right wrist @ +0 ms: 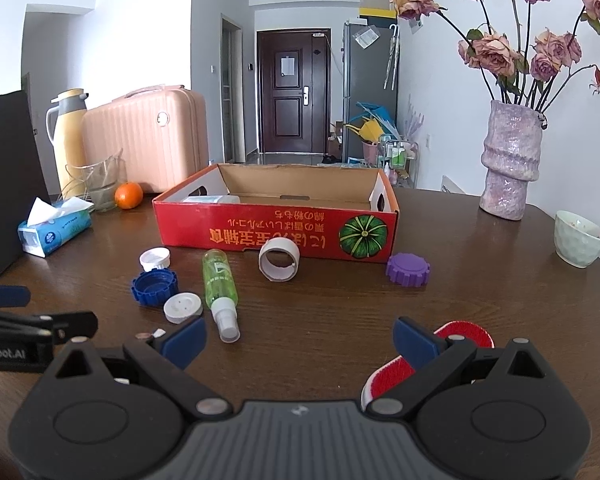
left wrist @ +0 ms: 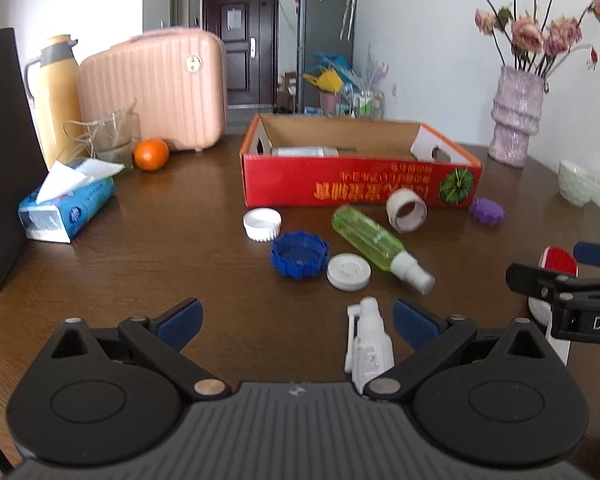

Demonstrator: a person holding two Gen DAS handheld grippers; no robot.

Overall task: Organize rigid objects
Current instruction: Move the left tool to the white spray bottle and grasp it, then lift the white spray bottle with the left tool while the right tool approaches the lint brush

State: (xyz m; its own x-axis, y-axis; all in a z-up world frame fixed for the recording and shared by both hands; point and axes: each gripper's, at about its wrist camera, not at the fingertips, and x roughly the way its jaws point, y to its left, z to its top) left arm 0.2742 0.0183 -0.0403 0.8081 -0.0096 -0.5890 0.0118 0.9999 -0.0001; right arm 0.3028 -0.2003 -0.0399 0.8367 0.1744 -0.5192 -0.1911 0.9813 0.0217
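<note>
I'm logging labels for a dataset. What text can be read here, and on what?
"DA", cut off: right gripper arm.
"nRobot.AI", cut off: left gripper arm.
Orange upside-down East Asian print on the red box: not legible to me.
Tissue pack, white spray bottle label: too small.

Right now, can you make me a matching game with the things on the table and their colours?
Things:
1. spray bottle
2. toothed cap by the box corner
3. round fruit
4. box front

Colours:
A. orange
B. red
C. green
D. purple

Pairs: 1-C, 2-D, 3-A, 4-B
</note>
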